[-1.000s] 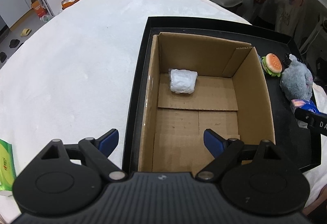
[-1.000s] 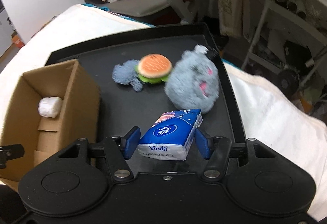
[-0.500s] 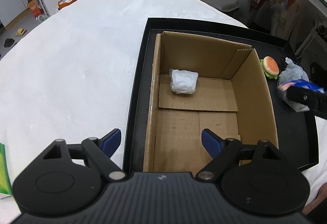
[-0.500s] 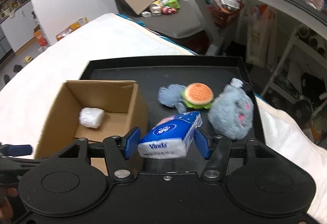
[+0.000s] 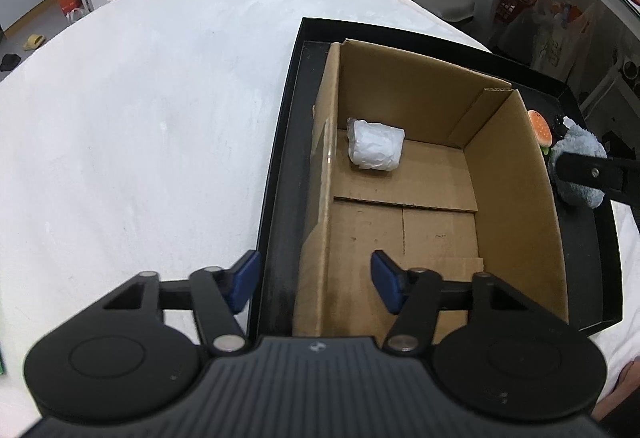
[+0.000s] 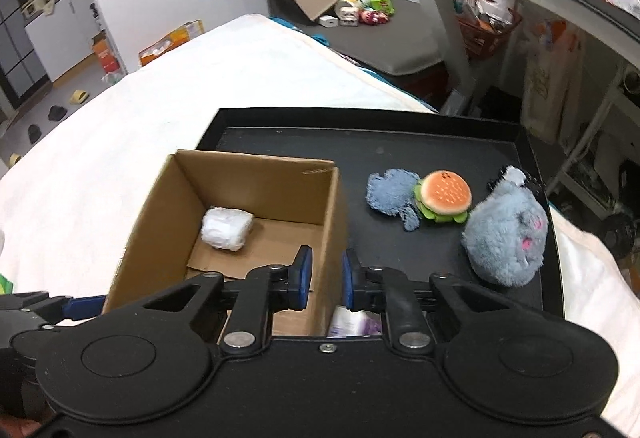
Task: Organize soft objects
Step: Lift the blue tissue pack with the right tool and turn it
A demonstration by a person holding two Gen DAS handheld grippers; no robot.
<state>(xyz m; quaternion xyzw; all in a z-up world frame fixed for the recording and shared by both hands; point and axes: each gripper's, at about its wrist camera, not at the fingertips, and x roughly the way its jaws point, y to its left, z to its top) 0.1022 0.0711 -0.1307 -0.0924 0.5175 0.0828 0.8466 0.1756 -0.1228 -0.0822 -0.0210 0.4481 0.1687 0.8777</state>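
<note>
A cardboard box (image 5: 516,174) (image 6: 160,222) stands on a black tray (image 5: 280,158) (image 6: 440,142) and holds a white wrapped bundle (image 5: 376,150) (image 6: 226,228). My left gripper (image 5: 314,280) is open, straddling the box's near left wall. My right gripper (image 6: 325,280) has its jaws nearly closed with nothing between them, above the box's right wall. The blue tissue pack (image 6: 352,322) shows only as a sliver below its fingers, beside the box. A burger plush (image 6: 442,196), a blue-grey rag toy (image 6: 390,194) and a grey plush (image 6: 508,238) lie on the tray.
The tray sits on a white-covered table (image 5: 140,118). A green packet edge (image 5: 2,366) lies at the far left. The right gripper's arm (image 5: 592,174) crosses the left wrist view over the grey plush (image 5: 576,142). Shelves and clutter stand beyond the table.
The tissue pack has left my right gripper's jaws, which have closed to a narrow gap. The right gripper moved left and up over the box wall. The left gripper shifted right, astride the box wall.
</note>
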